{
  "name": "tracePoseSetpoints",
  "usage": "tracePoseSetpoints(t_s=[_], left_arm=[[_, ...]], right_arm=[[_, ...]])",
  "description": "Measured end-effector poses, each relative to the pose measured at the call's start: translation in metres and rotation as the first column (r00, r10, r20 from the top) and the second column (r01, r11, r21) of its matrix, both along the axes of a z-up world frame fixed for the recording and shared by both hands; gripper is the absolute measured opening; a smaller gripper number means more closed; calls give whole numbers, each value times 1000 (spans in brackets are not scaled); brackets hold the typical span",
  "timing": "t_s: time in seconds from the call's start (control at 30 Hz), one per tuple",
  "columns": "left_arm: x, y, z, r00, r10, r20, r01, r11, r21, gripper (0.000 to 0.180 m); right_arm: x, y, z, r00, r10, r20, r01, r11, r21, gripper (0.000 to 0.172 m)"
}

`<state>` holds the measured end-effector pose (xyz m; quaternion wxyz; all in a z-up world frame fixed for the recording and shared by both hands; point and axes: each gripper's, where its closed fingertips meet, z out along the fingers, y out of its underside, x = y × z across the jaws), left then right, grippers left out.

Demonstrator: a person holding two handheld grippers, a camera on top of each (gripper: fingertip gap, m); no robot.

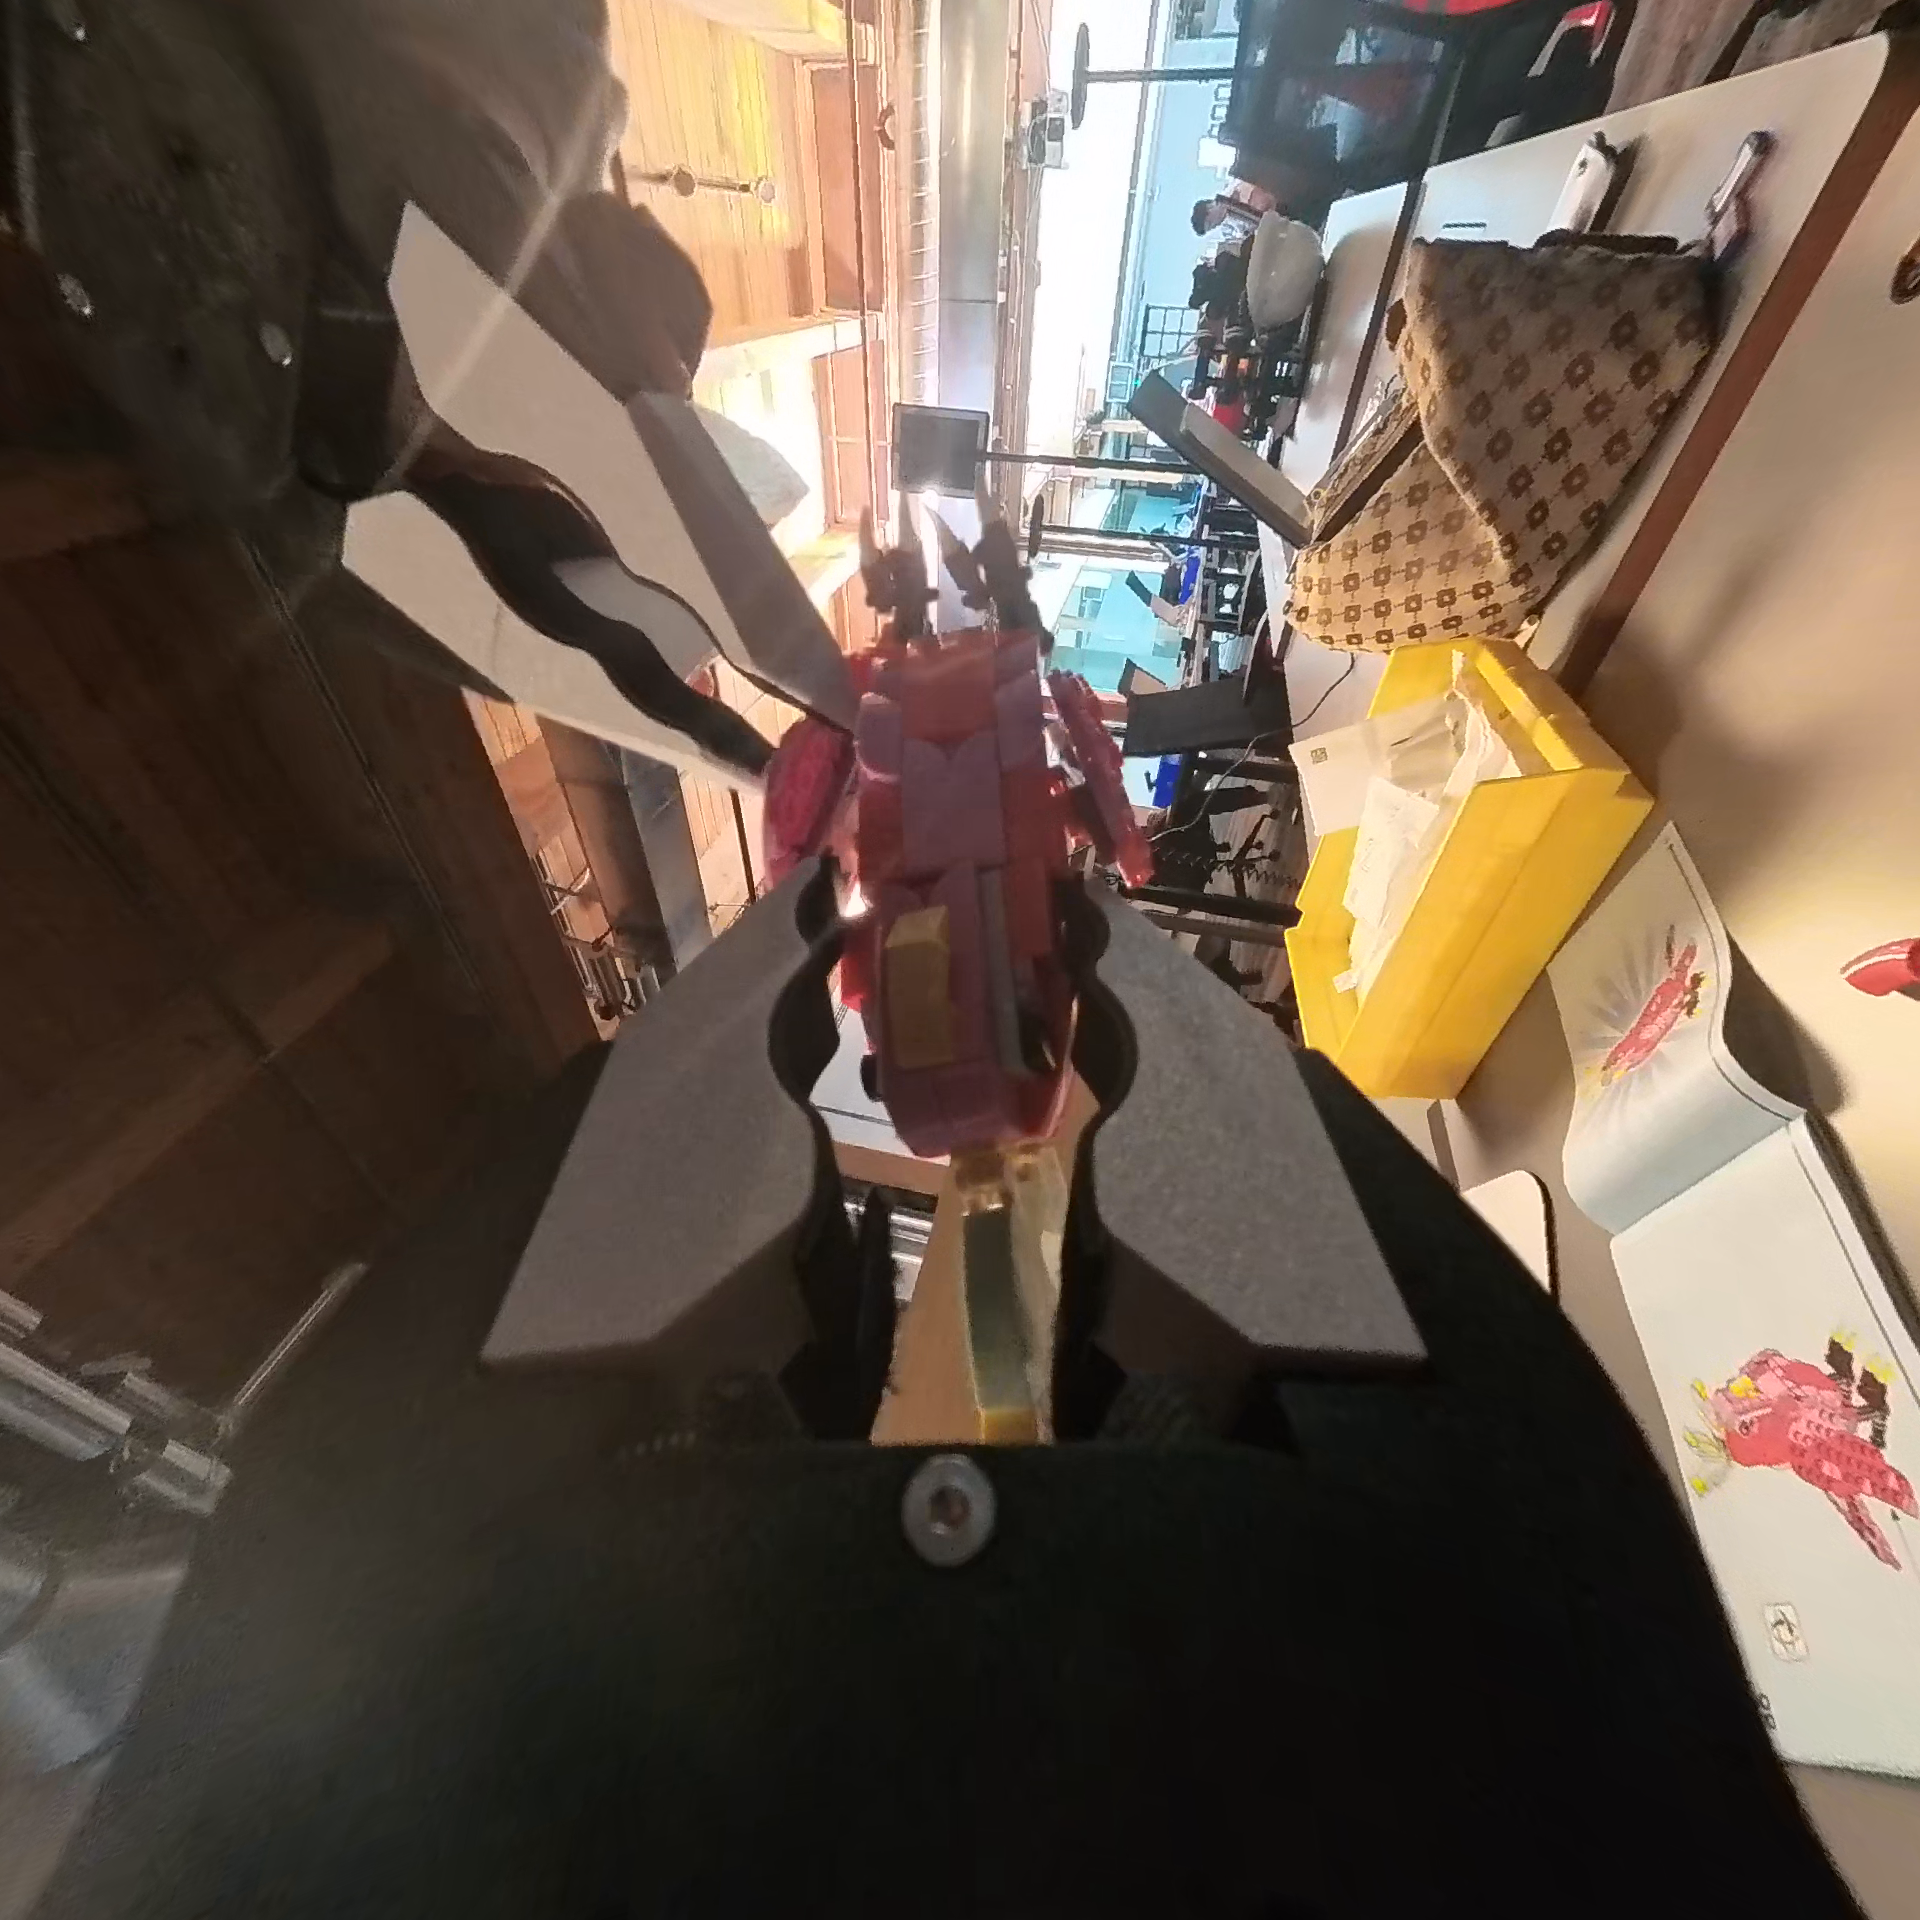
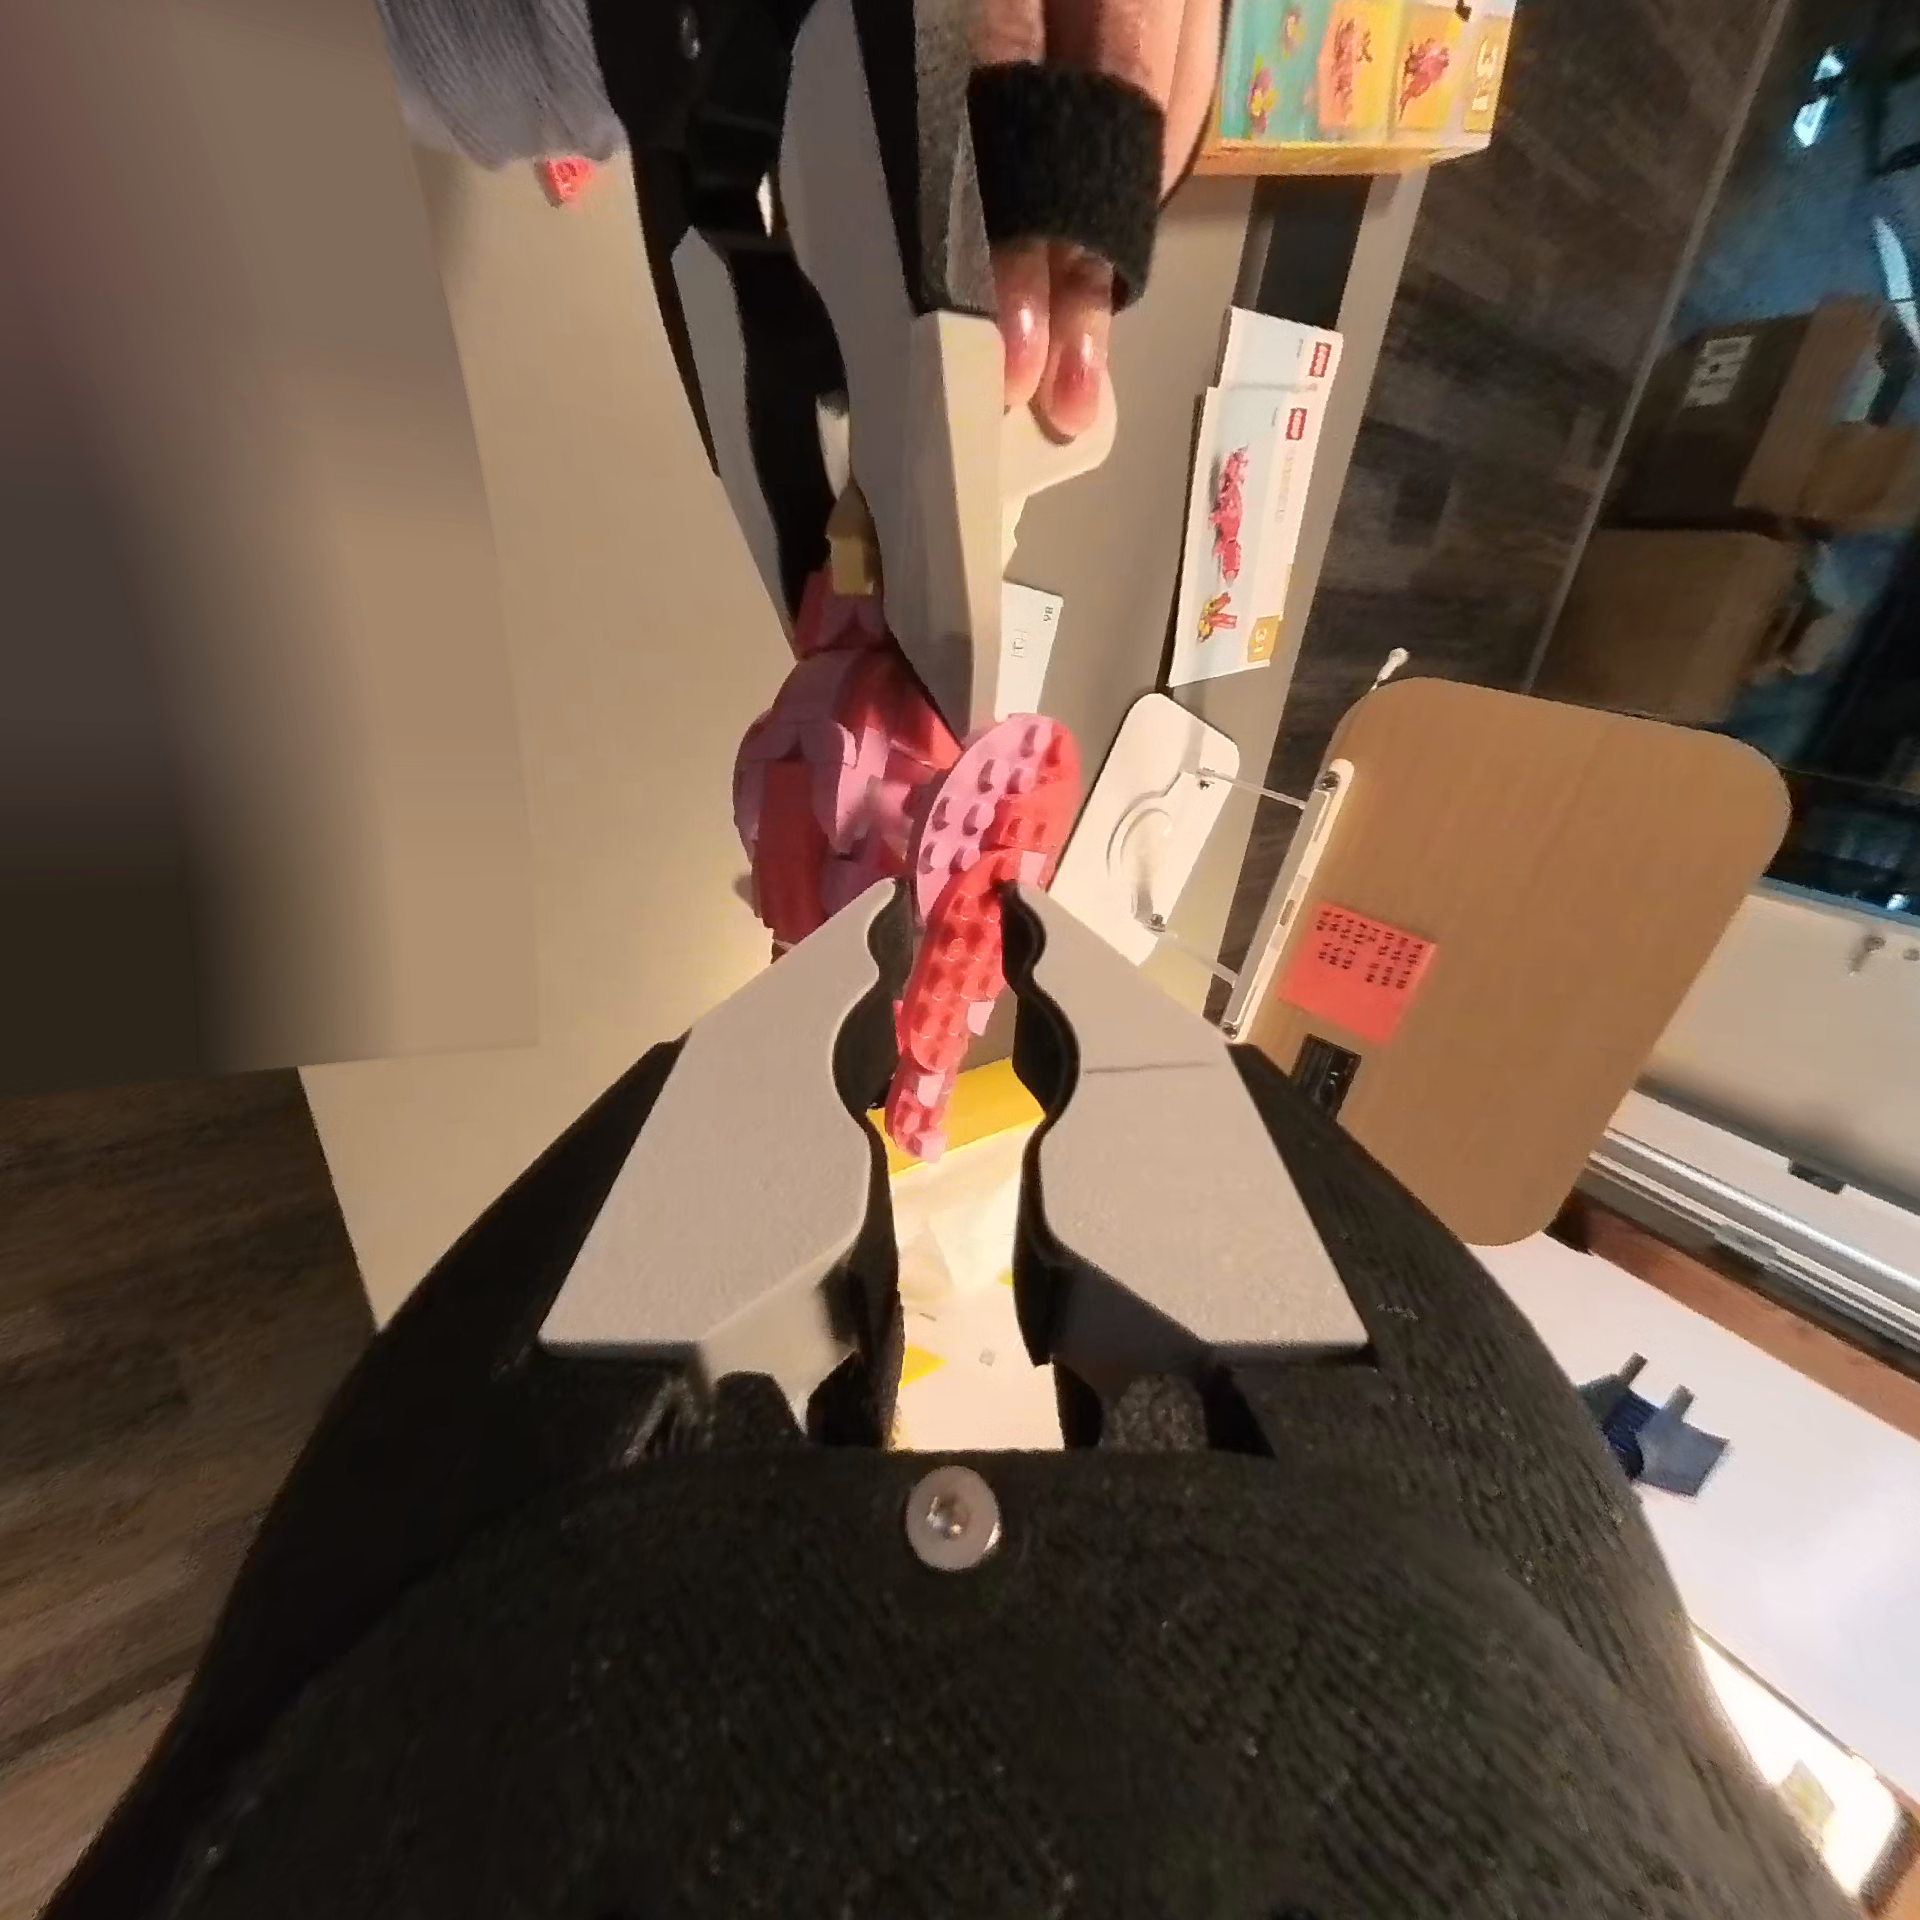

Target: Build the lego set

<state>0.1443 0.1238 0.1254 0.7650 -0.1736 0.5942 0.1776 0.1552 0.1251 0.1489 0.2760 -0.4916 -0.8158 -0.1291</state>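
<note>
The left gripper (image 1: pixel 961 935), at the centre of the left wrist view, is closed partway on the body of a red and pink brick-built model (image 1: pixel 951 831), one pad on each flank. In the right wrist view the right gripper (image 2: pixel 956 914), nearly closed, pinches the model's studded red and pink fin (image 2: pixel 961 977) between its fingertips, the body just above. At the right of the left view a yellow bin (image 1: pixel 1455 852) of paper slips, a patterned brown bag (image 1: pixel 1507 436) and open instruction booklets (image 1: pixel 1766 1382) lie on the table (image 1: pixel 1787 727).
</note>
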Motion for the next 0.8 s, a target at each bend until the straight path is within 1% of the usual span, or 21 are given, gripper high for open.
tracePoseSetpoints(t_s=[0.07, 0.17, 0.23, 0.3, 0.33, 0.37, 0.43, 0.47, 0.53, 0.6, 0.67, 0.73, 0.8], left_arm=[[0, 2, -1, 1000, 6, -4, -6, 1000, -5, 42], [-3, 9, -5, 998, 49, -25, -50, 999, -14, 42], [-5, 15, -6, 996, 83, -35, -84, 996, -15, 42], [-7, 20, -8, 994, 101, -39, -102, 995, -23, 42], [-8, 22, -9, 994, 103, -39, -104, 994, -27, 42], [-8, 23, -9, 994, 102, -38, -103, 994, -30, 42], [-8, 24, -10, 994, 98, -39, -99, 994, -34, 42], [-7, 24, -10, 995, 96, -39, -97, 995, -34, 41], [-4, 24, -12, 995, 90, -46, -92, 995, -34, 41], [0, 24, -13, 995, 82, -52, -83, 996, -29, 41], [6, 24, -16, 995, 75, -64, -77, 997, -23, 41], [11, 25, -19, 994, 75, -78, -77, 997, -19, 41], [15, 26, -21, 993, 79, -86, -81, 997, -13, 41]], right_arm=[[4, 7, 1, 1000, -17, -11, 17, 999, 47, 14], [19, 29, 9, 996, -81, -42, 86, 986, 145, 14], [39, 46, 11, 985, -152, -82, 163, 972, 167, 14], [71, 69, -1, 959, -254, -125, 271, 950, 152, 14], [86, 77, -17, 938, -306, -161, 325, 940, 103, 14], [101, 84, -40, 914, -359, -190, 372, 927, 40, 14], [130, 96, -99, 876, -428, -222, 433, 901, -26, 14], [142, 98, -134, 862, -455, -224, 456, 889, -53, 13], [160, 98, -205, 850, -483, -211, 480, 875, -66, 13], [171, 95, -261, 872, -460, -170, 466, 885, -3, 13], [171, 90, -294, 905, -403, -138, 415, 908, 66, 14], [165, 86, -313, 925, -359, -125, 372, 923, 97, 14], [160, 83, -325, 940, -328, -96, 338, 934, 116, 14]])
